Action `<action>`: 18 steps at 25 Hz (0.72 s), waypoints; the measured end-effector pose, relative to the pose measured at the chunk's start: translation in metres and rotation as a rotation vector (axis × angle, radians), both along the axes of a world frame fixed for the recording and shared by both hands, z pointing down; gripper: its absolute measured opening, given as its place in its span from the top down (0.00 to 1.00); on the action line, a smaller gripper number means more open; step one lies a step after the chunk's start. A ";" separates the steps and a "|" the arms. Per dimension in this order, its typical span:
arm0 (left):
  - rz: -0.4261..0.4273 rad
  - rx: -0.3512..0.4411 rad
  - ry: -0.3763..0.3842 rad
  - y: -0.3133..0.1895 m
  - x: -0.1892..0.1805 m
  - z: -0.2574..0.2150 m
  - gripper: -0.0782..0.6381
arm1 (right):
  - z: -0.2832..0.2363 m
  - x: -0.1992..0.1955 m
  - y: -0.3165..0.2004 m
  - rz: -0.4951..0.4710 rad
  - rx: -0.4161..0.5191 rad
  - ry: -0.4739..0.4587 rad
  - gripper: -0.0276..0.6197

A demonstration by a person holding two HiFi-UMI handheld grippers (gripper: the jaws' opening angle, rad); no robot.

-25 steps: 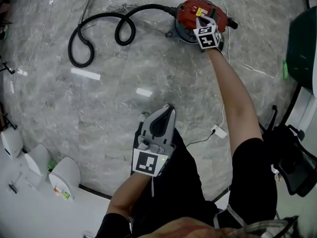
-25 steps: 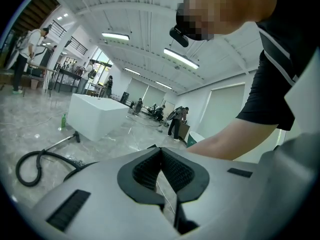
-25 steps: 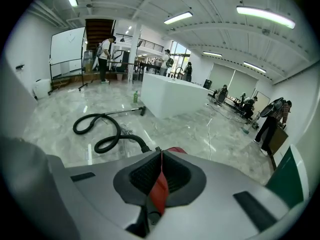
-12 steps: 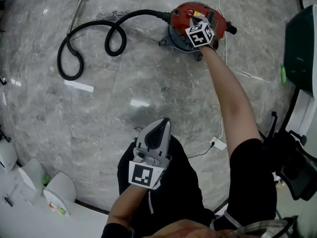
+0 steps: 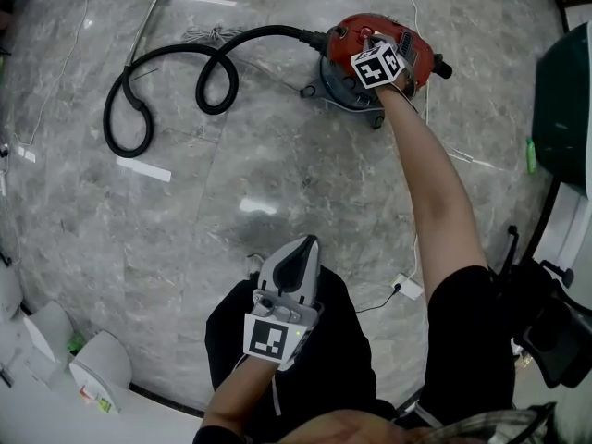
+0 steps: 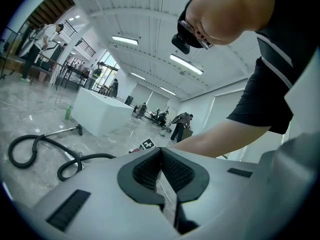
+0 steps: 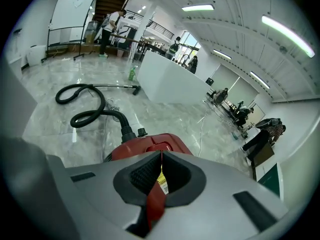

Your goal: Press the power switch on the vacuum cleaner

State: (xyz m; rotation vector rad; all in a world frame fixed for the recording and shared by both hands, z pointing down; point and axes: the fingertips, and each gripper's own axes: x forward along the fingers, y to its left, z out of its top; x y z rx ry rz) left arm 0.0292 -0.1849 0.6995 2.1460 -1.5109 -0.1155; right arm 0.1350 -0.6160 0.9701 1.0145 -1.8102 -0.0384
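Fingers of our right gripper [image 7: 161,154] are closed tip to tip and empty, right over the top of the red vacuum cleaner [image 5: 344,28], on the floor at one o'clock. We judge the press is in hand; next comes a firm downward push. Our left gripper [image 5: 305,244], likewise closed and empty, hangs at six o'clock.

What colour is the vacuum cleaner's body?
The vacuum cleaner body is red, with a black hose; it shows best in the head view.
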 end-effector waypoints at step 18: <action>-0.081 0.030 0.006 -0.004 -0.028 0.002 0.87 | 0.009 -0.004 -0.007 -0.062 0.059 0.236 0.93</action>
